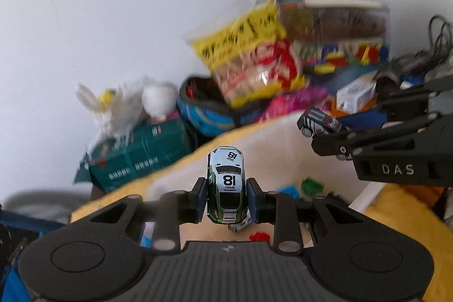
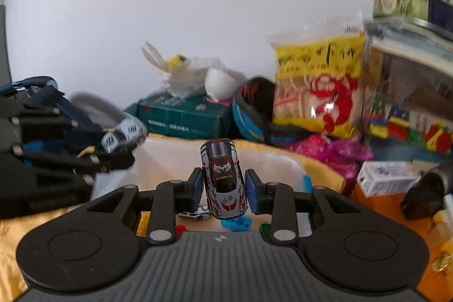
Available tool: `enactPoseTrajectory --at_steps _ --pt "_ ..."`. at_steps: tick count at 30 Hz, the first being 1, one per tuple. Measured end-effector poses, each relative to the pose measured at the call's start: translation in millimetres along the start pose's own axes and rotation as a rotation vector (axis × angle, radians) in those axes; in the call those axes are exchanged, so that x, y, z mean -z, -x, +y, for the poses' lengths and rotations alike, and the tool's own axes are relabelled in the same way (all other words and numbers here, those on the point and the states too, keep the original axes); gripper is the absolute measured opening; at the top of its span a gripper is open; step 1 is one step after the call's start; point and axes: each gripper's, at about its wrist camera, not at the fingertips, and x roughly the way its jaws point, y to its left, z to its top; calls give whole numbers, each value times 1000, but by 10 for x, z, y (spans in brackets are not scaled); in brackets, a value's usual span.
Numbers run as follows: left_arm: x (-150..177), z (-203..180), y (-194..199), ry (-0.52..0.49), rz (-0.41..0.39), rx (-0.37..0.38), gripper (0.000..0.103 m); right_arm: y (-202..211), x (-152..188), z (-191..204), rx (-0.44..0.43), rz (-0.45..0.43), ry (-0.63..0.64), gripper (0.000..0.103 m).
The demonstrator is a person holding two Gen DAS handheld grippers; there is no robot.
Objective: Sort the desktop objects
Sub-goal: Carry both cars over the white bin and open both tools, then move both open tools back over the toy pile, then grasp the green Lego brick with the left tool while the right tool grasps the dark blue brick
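Holding a toy car in each gripper above the white bin

Gripping from both sides, the left gripper (image 1: 226, 198) has its blue pads pressed on a white-and-green race car (image 1: 226, 183) numbered 18, roof up, nose pointing away. Jaws stand narrow, closed on the car's flanks. Below it lies the white bin (image 1: 283, 137) on a yellow cloth (image 1: 396, 220), with small blue, green and red bricks on the bin's floor. At the bin's far left corner sits a green box (image 1: 136, 157); behind the far edge leans a yellow snack bag (image 1: 249, 53). To the right, the right gripper (image 2: 223, 188) clamps a black-and-silver flame-patterned car (image 2: 223, 177) the same way, pads tight on its sides, over the bin's near edge. A small white carton (image 2: 385, 177) lies past the bin's right edge.
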Motion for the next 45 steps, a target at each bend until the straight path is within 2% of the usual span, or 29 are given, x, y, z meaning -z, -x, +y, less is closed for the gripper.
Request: enactPoseTrajectory --at_steps 2,4,6,8,11,12,13,16,23,27,28,35,39,41,42,45 --pt "66 -23 -100 -5 39 -6 36 -132 38 13 -1 39 -3 37" --pt "134 -37 -50 -1 34 11 49 -205 96 23 -9 72 0 40" --pt "176 -38 50 -3 14 23 57 -143 152 25 -11 55 9 43" --pt "209 -56 177 1 6 24 57 -38 183 13 -2 32 5 49" --pt "286 -89 455 21 -7 65 58 139 223 -3 -21 9 -10 49" --pt "336 -112 561 23 -12 82 62 190 245 -4 -27 3 -1 49" --pt "419 -149 693 14 -15 101 68 258 285 4 -37 -3 12 51" --pt "708 -273 982 -44 -23 114 69 480 467 51 -71 -6 52 59" --pt "1524 -494 1420 38 131 136 69 751 1121 221 -148 127 99 59" --pt "1863 -699 1568 61 220 151 69 860 1496 324 -172 223 113 55" --pt "1916 -739 1595 60 230 148 69 890 1558 341 -184 241 111 51" --pt "2107 -807 1618 39 315 24 66 992 1812 481 -244 299 145 49" --pt "2169 -645 1561 152 339 29 58 1074 1869 594 -257 290 178 49" --pt "2207 -629 1480 152 366 43 37 1073 1874 656 -275 291 188 49" --pt "2233 -634 1440 145 389 53 34 1064 1864 700 -285 292 189 49" --pt "2275 -597 1478 167 376 76 34 1012 1797 888 -324 275 218 50"
